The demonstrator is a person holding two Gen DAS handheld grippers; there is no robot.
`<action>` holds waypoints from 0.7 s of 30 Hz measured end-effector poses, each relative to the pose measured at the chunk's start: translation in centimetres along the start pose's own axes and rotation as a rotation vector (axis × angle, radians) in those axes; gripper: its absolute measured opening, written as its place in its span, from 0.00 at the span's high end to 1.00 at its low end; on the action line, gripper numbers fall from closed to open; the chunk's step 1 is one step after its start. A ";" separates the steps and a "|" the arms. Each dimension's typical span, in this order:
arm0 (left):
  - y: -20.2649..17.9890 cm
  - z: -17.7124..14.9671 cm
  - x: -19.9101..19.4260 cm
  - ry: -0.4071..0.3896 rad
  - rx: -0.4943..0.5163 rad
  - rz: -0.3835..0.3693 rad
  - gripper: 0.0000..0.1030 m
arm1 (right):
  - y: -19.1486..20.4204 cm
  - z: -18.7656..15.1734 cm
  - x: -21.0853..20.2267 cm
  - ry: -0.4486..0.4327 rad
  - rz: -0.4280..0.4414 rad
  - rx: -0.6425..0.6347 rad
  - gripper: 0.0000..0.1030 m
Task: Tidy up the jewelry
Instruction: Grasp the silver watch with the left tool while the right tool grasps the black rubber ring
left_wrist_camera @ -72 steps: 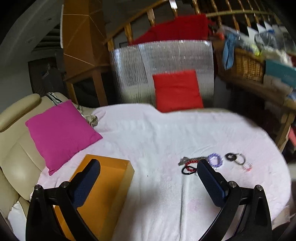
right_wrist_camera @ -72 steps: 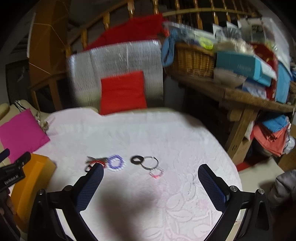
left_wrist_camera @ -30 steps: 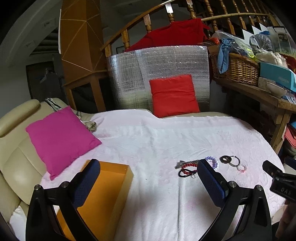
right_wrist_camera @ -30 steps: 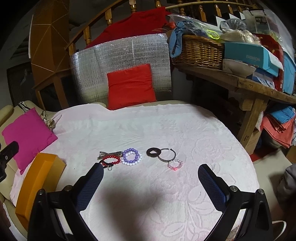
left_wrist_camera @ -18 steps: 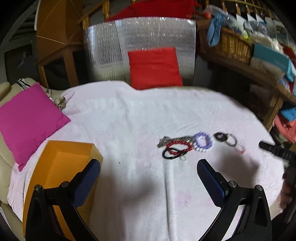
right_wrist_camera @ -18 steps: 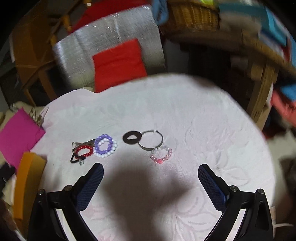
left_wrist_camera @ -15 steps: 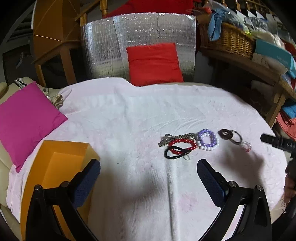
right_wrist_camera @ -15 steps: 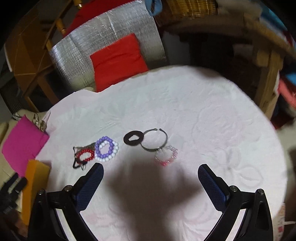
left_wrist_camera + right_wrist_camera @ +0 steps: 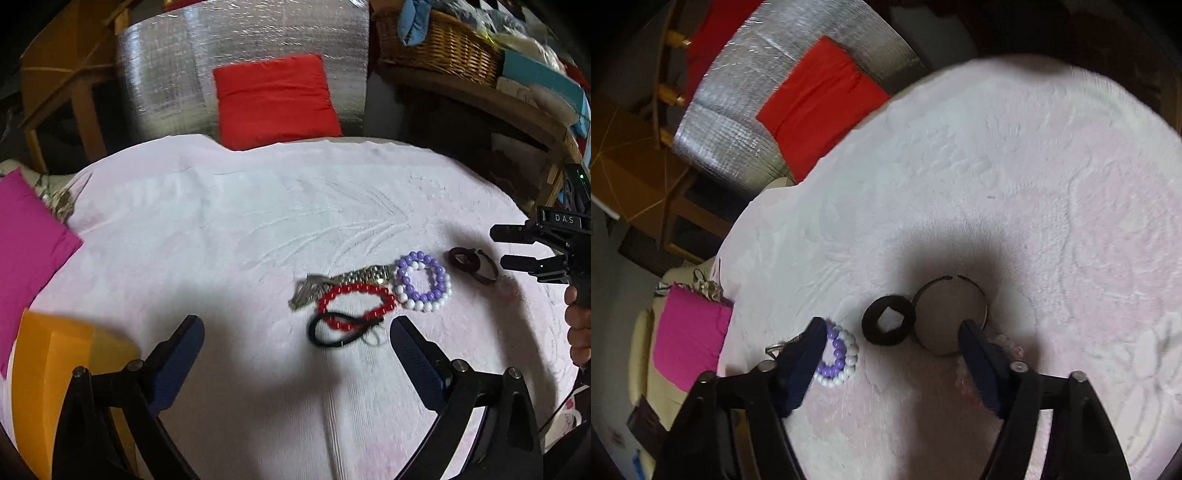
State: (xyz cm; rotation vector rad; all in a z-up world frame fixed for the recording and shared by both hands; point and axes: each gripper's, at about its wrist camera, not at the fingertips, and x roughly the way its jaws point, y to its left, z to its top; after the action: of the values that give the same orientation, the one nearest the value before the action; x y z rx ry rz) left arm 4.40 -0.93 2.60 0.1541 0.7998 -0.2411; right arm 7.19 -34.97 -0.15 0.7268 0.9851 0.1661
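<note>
Both tools hang tilted down over the jewelry. Left hand-held gripper (image 9: 295,328), black frame with dark blue textured pads, stands spread wide with nothing between its fingers. Right hand-held gripper (image 9: 892,326) is of the same make; its jaws have just been closing but remain apart and grip nothing, with the black fuzzy fabric ring (image 9: 888,320) lying between the tips. In the left view its body bears the white letters "DAS".

Everything rests on a round counter draped in a white plush cloth with an embossed leaf pattern (image 9: 229,221). An orange rectangular open box (image 9: 44,376) sits at its left edge, near a magenta square cushion (image 9: 26,240). Behind the counter a red square cushion (image 9: 273,99) leans on a quilted silver foil sheet (image 9: 177,74), beside a woven wicker basket (image 9: 439,51).

The jewelry lies in a loose row: a purple-and-white double bead bracelet (image 9: 424,281), a red bead bracelet (image 9: 354,306), a silver metal link watchband (image 9: 343,282), a thin black elastic loop (image 9: 338,332), a thin open metal bangle (image 9: 947,317) and a blurred pink translucent bead bracelet (image 9: 1008,345).
</note>
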 end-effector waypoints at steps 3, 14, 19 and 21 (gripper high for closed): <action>0.2 1.2 1.7 0.004 0.018 -0.007 0.03 | -0.2 0.5 0.9 0.014 0.004 0.022 0.34; -0.4 2.7 7.2 0.096 0.140 -0.166 0.69 | -1.2 1.3 1.9 0.033 0.056 0.075 0.37; 0.0 2.6 7.5 0.104 0.132 -0.211 0.80 | -0.8 1.2 3.4 0.063 0.022 0.066 0.45; 0.3 2.7 7.5 0.108 0.119 -0.224 0.83 | -0.7 1.0 4.0 0.080 0.004 0.066 0.61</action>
State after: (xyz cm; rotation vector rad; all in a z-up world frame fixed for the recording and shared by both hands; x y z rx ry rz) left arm 11.37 -2.38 -0.95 0.1905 0.9112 -0.4955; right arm 10.14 -34.21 -3.02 0.7869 1.0691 0.1676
